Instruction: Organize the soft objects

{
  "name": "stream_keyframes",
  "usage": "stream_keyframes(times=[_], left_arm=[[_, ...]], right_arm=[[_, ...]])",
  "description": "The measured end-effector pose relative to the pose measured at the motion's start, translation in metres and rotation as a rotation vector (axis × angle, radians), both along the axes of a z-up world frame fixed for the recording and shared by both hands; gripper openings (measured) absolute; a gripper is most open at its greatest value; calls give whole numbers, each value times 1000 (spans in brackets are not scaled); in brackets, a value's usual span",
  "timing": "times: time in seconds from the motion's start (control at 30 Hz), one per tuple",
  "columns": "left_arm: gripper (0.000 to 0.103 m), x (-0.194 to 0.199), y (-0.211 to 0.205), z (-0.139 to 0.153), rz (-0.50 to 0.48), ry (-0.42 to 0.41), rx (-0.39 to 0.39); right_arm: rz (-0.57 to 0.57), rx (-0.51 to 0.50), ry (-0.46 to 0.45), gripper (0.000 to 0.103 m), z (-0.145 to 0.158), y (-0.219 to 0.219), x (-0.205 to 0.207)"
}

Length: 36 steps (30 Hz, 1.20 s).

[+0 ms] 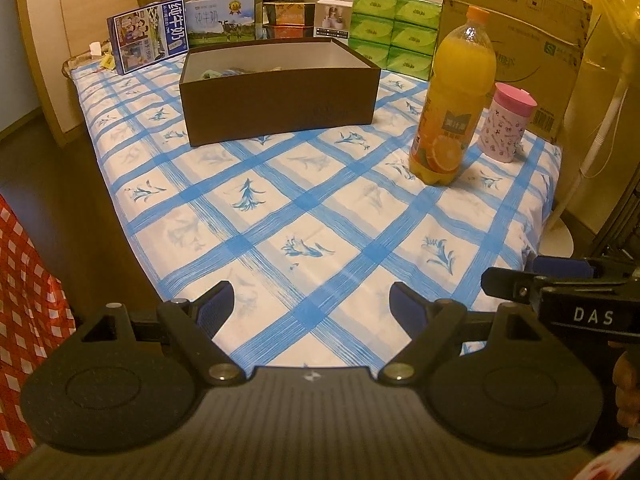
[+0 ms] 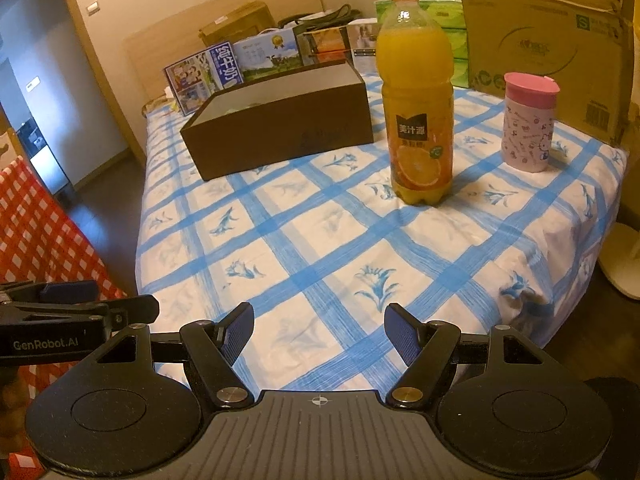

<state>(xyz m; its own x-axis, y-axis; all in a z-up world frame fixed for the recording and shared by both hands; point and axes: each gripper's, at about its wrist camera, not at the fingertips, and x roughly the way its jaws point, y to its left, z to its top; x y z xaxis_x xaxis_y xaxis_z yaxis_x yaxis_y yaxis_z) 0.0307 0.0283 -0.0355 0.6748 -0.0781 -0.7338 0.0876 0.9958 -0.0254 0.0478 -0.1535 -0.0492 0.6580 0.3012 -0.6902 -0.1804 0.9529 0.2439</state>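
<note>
Bed [image 1: 304,216] largely bare. Brown box [image 1: 280,92] sits far side; soft contents inside barely visible. Left hand-held gripper [image 1: 310,306] and right hand-held gripper [image 2: 318,334] both wide, empty. Advise: approach the box rim squarely, avoiding the juice bottle [image 1: 454,100].

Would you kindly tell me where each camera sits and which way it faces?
Left wrist: on the left gripper, looking down along the bed to the brown box; the right gripper intrudes at right.
Right wrist: on the right gripper, facing the juice bottle; the left gripper shows at left.
Shared: bed, box, bottle, pink cup.
</note>
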Motion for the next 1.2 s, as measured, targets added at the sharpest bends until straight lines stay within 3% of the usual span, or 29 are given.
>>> stream_keyframes(times=[1.2], left_arm=[[84, 2, 0, -2, -6, -1, -3]], right_arm=[[0, -2, 2, 72, -1, 1, 2]])
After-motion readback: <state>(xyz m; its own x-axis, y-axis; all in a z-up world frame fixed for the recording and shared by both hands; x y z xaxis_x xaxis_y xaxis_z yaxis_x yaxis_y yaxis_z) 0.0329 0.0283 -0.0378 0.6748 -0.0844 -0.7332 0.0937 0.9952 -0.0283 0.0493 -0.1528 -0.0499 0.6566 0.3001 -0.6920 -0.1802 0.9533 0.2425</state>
